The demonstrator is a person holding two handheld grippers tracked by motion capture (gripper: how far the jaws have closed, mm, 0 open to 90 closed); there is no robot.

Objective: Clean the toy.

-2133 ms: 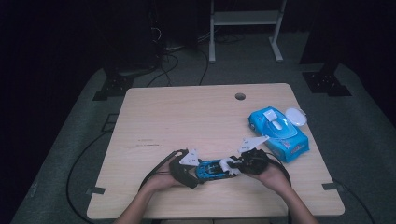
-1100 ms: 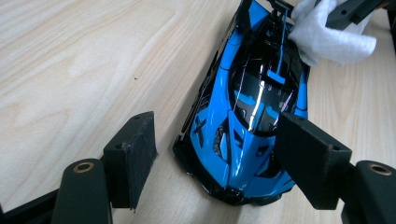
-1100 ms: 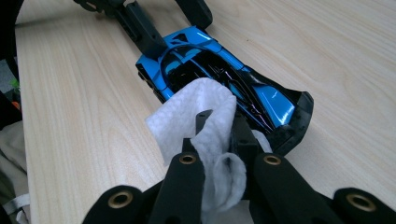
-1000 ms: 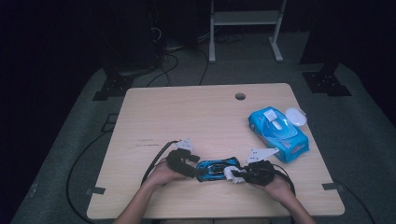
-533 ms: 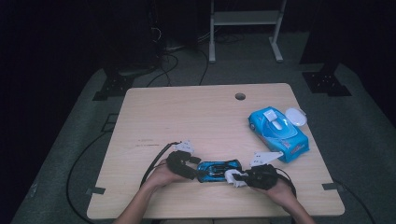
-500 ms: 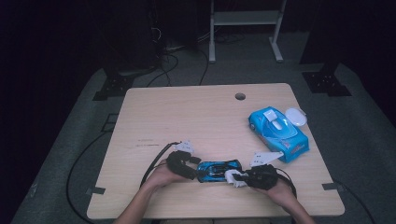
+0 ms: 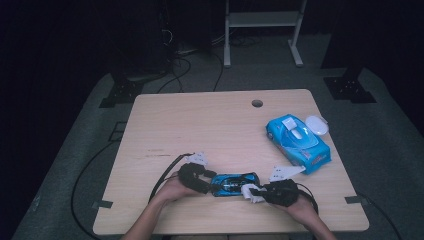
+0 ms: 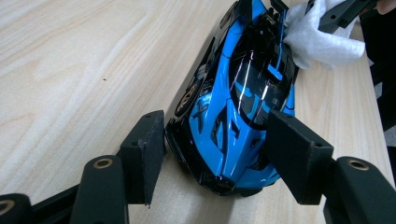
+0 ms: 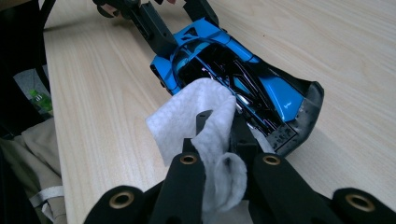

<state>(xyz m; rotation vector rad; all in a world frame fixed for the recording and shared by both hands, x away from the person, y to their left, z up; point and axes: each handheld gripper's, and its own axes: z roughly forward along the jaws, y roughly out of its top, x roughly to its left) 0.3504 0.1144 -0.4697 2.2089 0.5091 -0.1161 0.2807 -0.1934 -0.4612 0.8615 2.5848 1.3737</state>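
Dark floor and trailing cables ring a pale wooden table (image 7: 210,130), where a blue toy car (image 7: 234,183) lies near the front edge, between both tools. Its nose sits between the left gripper (image 8: 215,154) jaws, which have just been closing; the pads seem just short of contact. At the car's tail, the right gripper (image 9: 219,140) is clamped on a white wipe (image 9: 196,116). If wiping pressure comes before the left hold firms up, the car could skid or swivel on the smooth wood.
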